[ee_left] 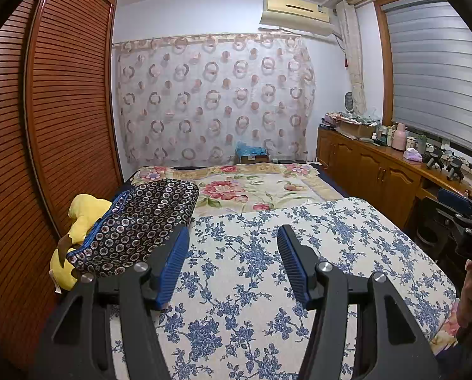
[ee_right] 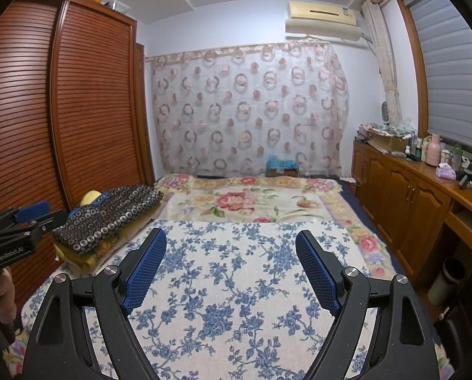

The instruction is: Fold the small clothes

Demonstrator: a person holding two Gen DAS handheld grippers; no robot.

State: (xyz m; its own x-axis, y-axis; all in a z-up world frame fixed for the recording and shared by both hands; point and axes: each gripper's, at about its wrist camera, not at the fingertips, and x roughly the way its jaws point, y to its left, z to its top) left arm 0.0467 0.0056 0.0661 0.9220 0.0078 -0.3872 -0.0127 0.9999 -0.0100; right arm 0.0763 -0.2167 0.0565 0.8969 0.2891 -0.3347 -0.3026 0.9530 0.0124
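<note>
- My left gripper hangs over the bed with its blue-padded fingers spread and nothing between them.
- My right gripper hangs beside it, its jaws spread wider, also holding nothing; only the bedding shows in the gap.
- Below both lies a cream cloth printed with blue flowers, spread flat across the near half of the bed and reaching about to the near edge.
- Beyond it, a cream blanket with red and pink blooms covers the far half up to the sheer circle-patterned curtain.
- The clothes sit at the bed's left edge: a dark folded garment dotted with small rings lies on top of yellow fabric, just beside the blue-flowered cloth and next to the slatted wooden wardrobe.
- From the right wrist view that stack reads as several folded layers, though I cannot tell how many pieces are in it.
- A hand grips the left tool's handle at the frame's edge.
- A wooden sideboard crowded with bottles runs along the right wall under the window blind.
</note>
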